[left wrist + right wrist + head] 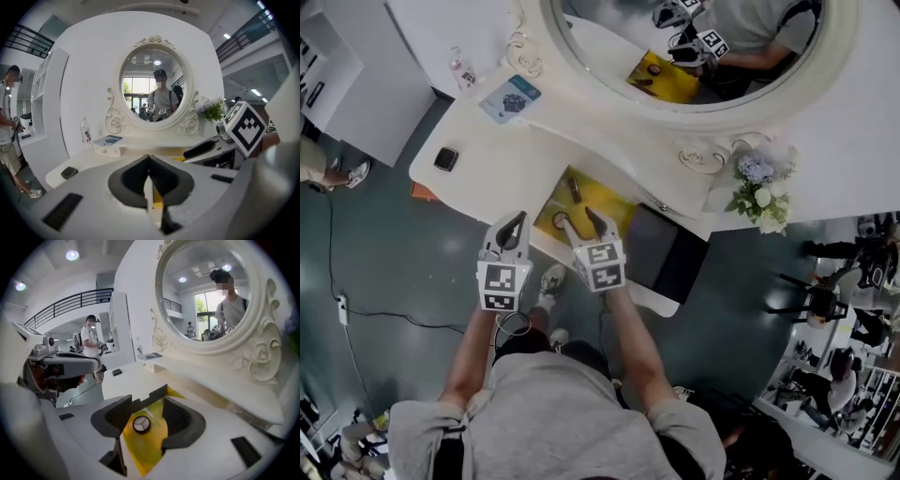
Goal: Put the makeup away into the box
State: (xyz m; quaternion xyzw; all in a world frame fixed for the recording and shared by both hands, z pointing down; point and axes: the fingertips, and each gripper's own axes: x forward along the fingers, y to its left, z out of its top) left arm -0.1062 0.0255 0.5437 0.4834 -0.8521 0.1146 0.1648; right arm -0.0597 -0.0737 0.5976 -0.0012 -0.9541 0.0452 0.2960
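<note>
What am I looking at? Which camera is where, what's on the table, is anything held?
No robot arm here: a person holds a two-jaw gripper in each hand. The head view looks down from the person's head. The other two cameras ride on the grippers and look along their jaws. The left gripper has its jaws shut on nothing. The right gripper has its jaws apart; a round pot shows between them, apparently lying on the yellow mat, not gripped. A dark stick lies there too. A dark box sits beside the mat on the white table.
</note>
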